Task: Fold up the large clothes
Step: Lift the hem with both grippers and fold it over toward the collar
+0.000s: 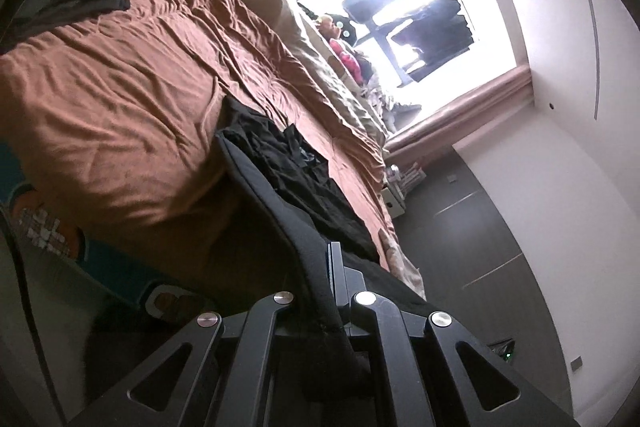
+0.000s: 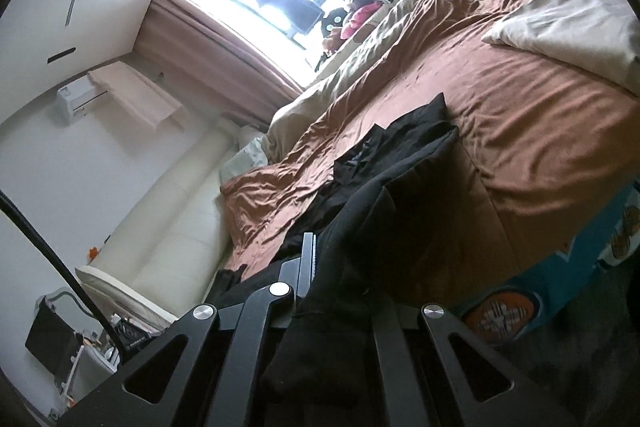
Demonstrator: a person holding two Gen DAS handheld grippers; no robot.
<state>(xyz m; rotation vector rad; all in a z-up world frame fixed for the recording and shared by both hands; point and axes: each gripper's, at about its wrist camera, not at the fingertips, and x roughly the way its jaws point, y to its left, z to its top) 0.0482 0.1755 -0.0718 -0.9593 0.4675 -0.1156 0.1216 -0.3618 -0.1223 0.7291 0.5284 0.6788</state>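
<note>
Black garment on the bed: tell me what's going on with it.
A person holds a gripper in each hand, and both the left gripper and the right gripper are clamped on the black garment. It is lifted at the near edge, with the rest trailing onto the brown bedspread. No fold is visible yet.

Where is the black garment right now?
The black garment lies on the brown bedcover, its near edges pinched in the left gripper and the right gripper.
</note>
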